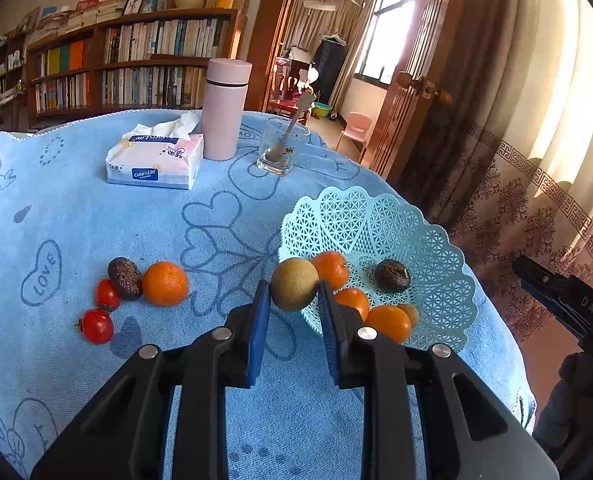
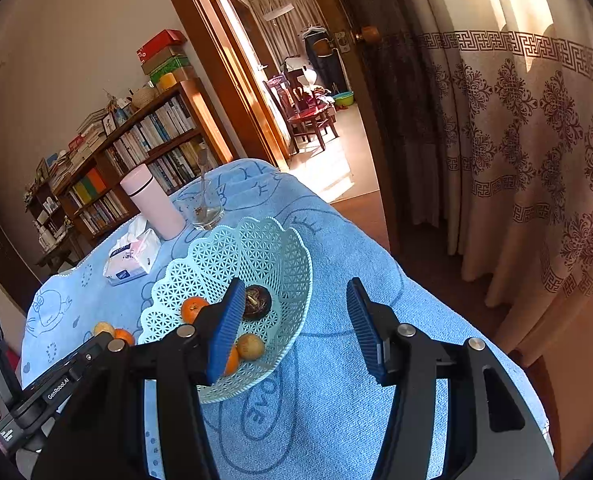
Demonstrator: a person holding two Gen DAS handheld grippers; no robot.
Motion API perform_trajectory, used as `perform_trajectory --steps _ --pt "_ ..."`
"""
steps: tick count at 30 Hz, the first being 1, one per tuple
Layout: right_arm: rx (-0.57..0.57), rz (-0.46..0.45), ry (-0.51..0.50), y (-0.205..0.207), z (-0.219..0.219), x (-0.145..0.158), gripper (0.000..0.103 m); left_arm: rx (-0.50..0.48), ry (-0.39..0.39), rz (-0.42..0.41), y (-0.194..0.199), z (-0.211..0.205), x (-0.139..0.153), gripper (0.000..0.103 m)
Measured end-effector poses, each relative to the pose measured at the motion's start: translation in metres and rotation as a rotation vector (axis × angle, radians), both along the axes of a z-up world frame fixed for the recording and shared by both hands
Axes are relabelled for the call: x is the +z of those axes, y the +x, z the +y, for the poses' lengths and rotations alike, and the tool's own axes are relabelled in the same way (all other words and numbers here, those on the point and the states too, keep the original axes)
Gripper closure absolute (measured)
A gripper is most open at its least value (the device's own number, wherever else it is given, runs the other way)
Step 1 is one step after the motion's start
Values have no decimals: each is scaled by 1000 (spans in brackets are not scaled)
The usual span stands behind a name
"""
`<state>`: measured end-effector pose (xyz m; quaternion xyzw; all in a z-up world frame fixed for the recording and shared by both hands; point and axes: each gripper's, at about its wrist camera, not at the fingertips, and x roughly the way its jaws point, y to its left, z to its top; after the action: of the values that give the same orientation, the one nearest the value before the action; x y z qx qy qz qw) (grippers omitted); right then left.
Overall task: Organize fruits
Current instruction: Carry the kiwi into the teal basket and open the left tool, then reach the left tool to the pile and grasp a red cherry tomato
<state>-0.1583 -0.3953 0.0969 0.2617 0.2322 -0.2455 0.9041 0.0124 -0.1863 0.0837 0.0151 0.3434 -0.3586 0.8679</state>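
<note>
The left gripper (image 1: 294, 292) is clamped across the widest part of a small, light, firm tan fruit (image 1: 294, 284), held near the basket's (image 1: 428, 248) left rim, while the right gripper (image 2: 296, 320) hangs empty, jaws apart.

Both wrist views close, angled down; share basket (image 1: 448, 280).

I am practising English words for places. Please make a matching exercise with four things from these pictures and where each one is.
Things:
1. brown round fruit
2. two red tomatoes
3. spoon
4. dark wrinkled fruit

Places:
A. in the glass
B. inside the basket
C. between the left gripper pads
D. on the blue cloth

Pairs: 1-C, 2-D, 3-A, 4-B
</note>
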Motion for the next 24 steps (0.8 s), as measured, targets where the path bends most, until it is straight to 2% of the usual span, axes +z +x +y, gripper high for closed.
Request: perform_trajectory --steps 4,5,6,7,12,19,24 --pt "-13 -3 15 -9 -8 -4 49 -34 -18 -11 -2 -21 1 75" --pt "-14 -2 19 -10 -10 -6 49 -47 -22 -7 -1 -25 0 61" --pt "-15 -2 22 -12 -11 -7 49 -54 -25 1 0 -28 -1 41" --pt "-16 -1 22 -13 -12 -7 49 -51 -32 5 1 -27 -2 36" --pt "-32 -3 24 -20 -16 -8 49 13 -35 25 11 -12 -6 35" --pt "2 10 22 -10 -5 -10 48 150 -32 1 26 40 -2 32" --pt "35 20 9 0 10 -9 47 285 -47 37 41 87 -8 29"
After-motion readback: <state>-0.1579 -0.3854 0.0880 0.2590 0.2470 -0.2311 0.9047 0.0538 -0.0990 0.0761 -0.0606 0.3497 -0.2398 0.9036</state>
